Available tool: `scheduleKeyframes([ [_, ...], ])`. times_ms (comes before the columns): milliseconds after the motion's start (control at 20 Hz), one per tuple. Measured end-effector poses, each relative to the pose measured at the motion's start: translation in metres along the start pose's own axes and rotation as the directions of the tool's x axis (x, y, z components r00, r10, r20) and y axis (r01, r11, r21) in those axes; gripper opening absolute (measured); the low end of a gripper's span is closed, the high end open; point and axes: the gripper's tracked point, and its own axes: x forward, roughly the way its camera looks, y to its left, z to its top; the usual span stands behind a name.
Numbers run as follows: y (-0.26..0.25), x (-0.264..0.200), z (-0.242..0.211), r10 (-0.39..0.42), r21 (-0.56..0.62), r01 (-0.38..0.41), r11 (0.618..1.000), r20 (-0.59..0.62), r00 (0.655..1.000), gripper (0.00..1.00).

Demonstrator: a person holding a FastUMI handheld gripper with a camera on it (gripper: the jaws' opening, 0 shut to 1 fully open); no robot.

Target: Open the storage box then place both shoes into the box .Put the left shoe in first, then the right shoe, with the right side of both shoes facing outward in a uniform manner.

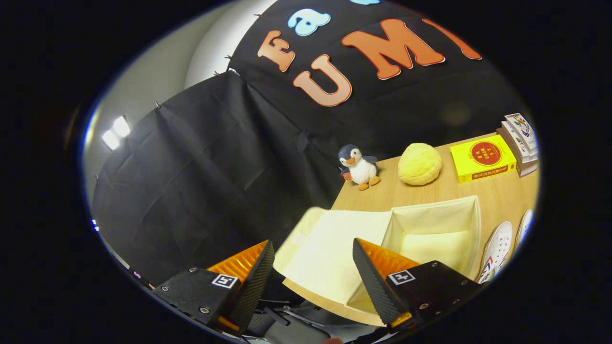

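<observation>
Gripper (pixel 313 282) wide, empty, over flap (pixel 330 253) of open storage box (pixel 471 224); lid step looks done, next: reach shoes (pixel 497 251) at 3 o'clock, left first.

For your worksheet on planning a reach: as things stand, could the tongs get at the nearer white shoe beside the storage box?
Probably yes. The tongs are open and hold nothing, and the white shoe lies uncovered on the wooden table. They are over the lid flap, though, so they must cross the open storage box first.

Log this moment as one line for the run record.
gripper: open, empty | storage box: lid open, nothing inside | shoes: on table beside box | next: left shoe
</observation>
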Motion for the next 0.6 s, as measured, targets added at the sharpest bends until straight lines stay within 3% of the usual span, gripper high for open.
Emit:
scheduleKeyframes([
  [300, -0.064, -0.035, 0.018, -0.143, 0.010, 0.143, 0.990, 0.067, 0.987, 0.98],
  [600, -0.148, -0.082, 0.020, -0.331, -0.001, 0.333, 0.943, 0.100, 0.938, 0.98],
])
